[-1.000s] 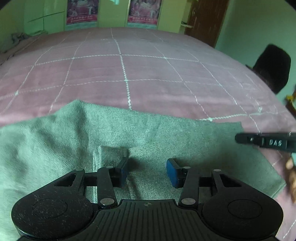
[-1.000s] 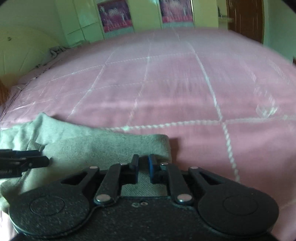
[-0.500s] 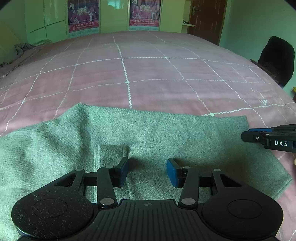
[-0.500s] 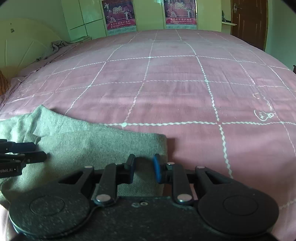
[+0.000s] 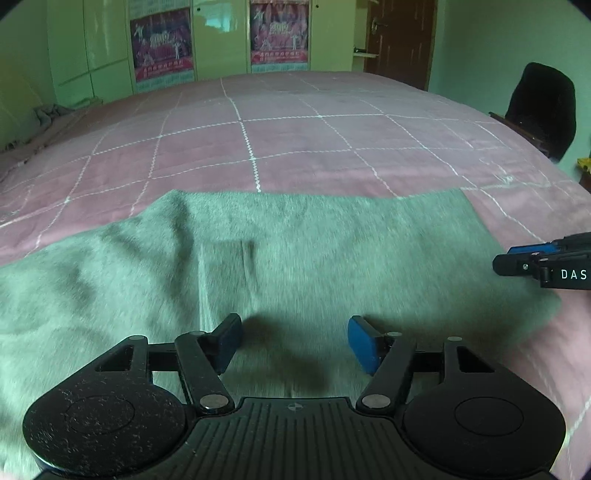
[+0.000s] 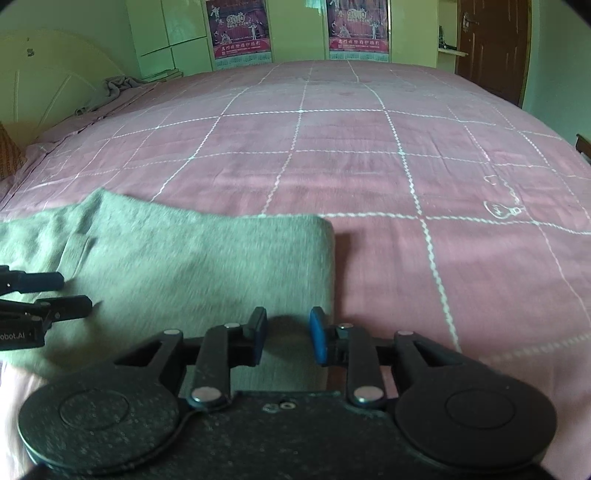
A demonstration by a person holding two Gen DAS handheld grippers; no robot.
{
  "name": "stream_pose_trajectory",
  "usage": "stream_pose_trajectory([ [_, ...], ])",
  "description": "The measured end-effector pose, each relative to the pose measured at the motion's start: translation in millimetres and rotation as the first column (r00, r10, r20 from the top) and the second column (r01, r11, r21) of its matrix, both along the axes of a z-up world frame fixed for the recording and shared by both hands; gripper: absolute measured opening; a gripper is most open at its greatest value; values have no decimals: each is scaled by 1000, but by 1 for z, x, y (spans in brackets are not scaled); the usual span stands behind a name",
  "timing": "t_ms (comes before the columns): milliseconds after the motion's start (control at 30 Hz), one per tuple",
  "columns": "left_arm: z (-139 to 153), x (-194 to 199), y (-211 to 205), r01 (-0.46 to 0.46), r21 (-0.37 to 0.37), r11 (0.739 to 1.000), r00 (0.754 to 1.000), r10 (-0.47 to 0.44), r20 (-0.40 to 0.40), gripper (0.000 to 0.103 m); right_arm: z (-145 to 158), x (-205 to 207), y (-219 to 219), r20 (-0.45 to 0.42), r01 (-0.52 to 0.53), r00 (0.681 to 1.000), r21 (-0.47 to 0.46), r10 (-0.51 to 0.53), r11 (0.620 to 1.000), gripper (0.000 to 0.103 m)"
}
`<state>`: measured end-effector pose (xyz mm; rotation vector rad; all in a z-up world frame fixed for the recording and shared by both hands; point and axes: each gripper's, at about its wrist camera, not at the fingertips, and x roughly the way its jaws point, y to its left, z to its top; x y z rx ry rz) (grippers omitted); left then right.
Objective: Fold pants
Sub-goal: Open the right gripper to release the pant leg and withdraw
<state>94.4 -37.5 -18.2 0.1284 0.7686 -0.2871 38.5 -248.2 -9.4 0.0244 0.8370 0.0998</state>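
Grey-green pants (image 5: 332,251) lie folded flat on the pink checked bedspread (image 5: 295,147); a back pocket shows near the middle. My left gripper (image 5: 293,341) is open and empty, just above the cloth's near part. My right gripper (image 6: 286,338) is open and empty over the pants' right folded edge (image 6: 325,266). The right gripper's tip shows at the right of the left wrist view (image 5: 517,264). The left gripper's fingers (image 6: 48,282) show at the left of the right wrist view.
The bedspread (image 6: 369,147) stretches far ahead. A crumpled grey cloth (image 6: 118,83) lies at the far left by the headboard (image 6: 48,92). A black chair (image 5: 543,103) stands off the bed's right side. Wardrobe doors with posters (image 5: 277,33) and a brown door (image 6: 495,48) lie behind.
My right gripper opened from nearly shut and let the pants' edge go. Both grippers have lifted and pulled back a little; the pants lie flatter.
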Motion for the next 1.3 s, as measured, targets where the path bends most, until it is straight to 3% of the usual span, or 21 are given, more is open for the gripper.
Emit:
stream_pose_trajectory([
  [133,0,-24,10,-23,-7,1000,999,23,24,64,-1,-28,5,16,-16,1000,-54,16,998,31],
  [167,-1,-27,13,-33,-7,999,999,33,28,64,-2,-35,5,18,-13,1000,-61,14,998,36],
  [333,4,-34,27,-93,-80,992,995,96,30,65,2,-50,-7,50,13,999,10,-13,1000,40],
  [433,-6,-33,26,-101,-55,993,995,101,1,65,12,-57,-9,109,19,994,44,-24,999,40],
  [533,-13,-29,30,-124,-88,988,992,123,-16,66,-10,-50,-5,10,7,1000,22,-8,1000,41],
  [667,-14,-30,28,-117,-71,991,993,117,-3,67,-13,-55,-8,30,14,999,44,-16,999,43],
  [767,-14,-29,28,-116,-73,991,993,116,-3,68,-14,-54,-11,23,40,999,67,-41,997,51],
  [967,-14,-28,29,-128,-57,990,992,128,4,80,-16,-53,-6,26,55,998,45,-56,997,53],
  [1067,-16,-30,29,-147,-46,988,989,148,23,92,-18,-54,-8,26,74,997,73,-77,995,54],
  [1200,-19,-34,37,-157,-95,983,986,161,41,94,-21,-57,-14,43,85,995,123,-91,989,55],
  [1300,-21,-40,45,-165,-165,972,981,180,76,94,-27,-70,-16,138,94,983,165,-118,982,56],
])
